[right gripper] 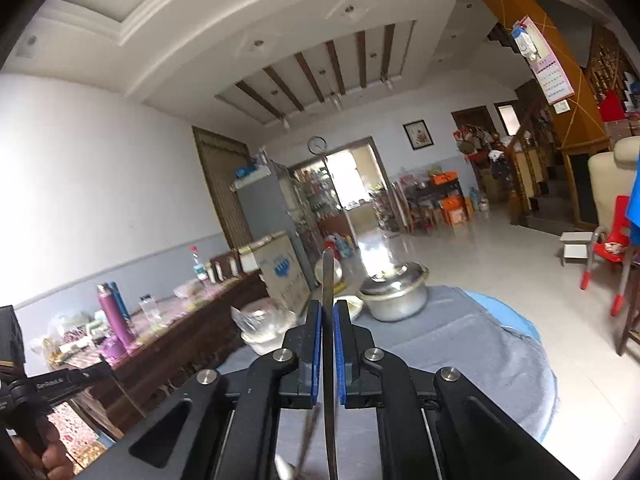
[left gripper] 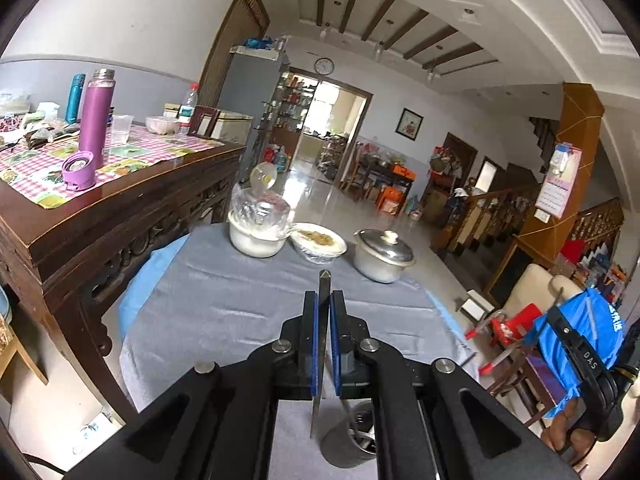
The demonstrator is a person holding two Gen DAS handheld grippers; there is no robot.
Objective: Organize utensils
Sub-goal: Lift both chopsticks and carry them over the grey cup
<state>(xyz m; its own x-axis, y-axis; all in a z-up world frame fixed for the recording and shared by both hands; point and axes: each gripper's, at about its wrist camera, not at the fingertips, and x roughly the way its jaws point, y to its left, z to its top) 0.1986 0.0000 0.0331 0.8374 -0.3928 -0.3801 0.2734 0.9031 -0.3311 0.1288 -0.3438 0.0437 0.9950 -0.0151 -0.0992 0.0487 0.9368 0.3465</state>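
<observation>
A flat metal utensil (left gripper: 323, 340) is clenched on edge between the left gripper (left gripper: 324, 300) pads, above the steel holder (left gripper: 352, 440). Another utensil (right gripper: 329, 340) is pinched upright by the right gripper (right gripper: 328, 308), presumably for dropping in handle-up.

The near half of the round table (left gripper: 224, 304) with the grey cloth is lying bare, so a hand could pass there. At the far edge, a white bowl (left gripper: 256, 240) with a plastic bag in it, a foil dish (left gripper: 319, 243) of food and a metal pot (left gripper: 382, 255) with a lid are standing in a row, blocking the way. A dark wooden sideboard (left gripper: 120, 216) is pressing close on the left. A metal cup (left gripper: 352, 436) is standing low, near the front.
</observation>
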